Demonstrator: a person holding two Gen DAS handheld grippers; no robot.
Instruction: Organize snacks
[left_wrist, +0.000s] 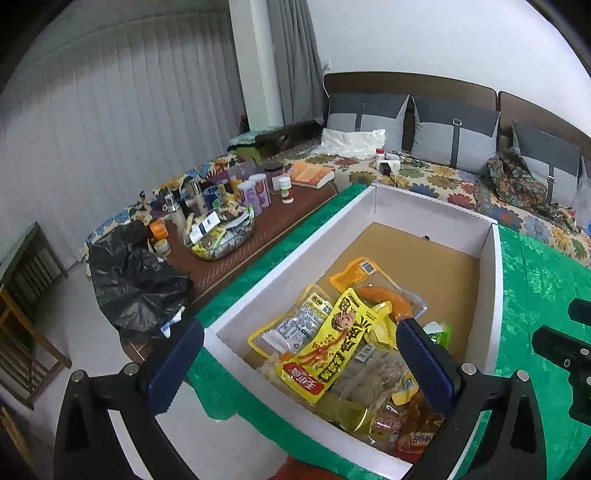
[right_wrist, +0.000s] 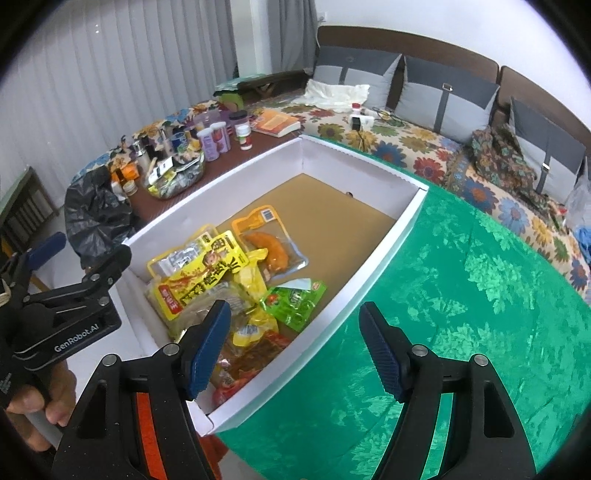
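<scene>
A white cardboard box with a brown floor sits on a green tablecloth. Several snack packets lie piled at its near end: a yellow packet with red print, an orange sausage packet, a green packet and red-brown packets. My left gripper is open and empty, its jaws straddling the box's near left wall above the pile. My right gripper is open and empty, straddling the box's right wall near the front corner.
A low brown table to the left holds several bottles, jars, a book and a basket of sachets. A black plastic bag lies beside it. A sofa with grey cushions and a floral cover runs behind.
</scene>
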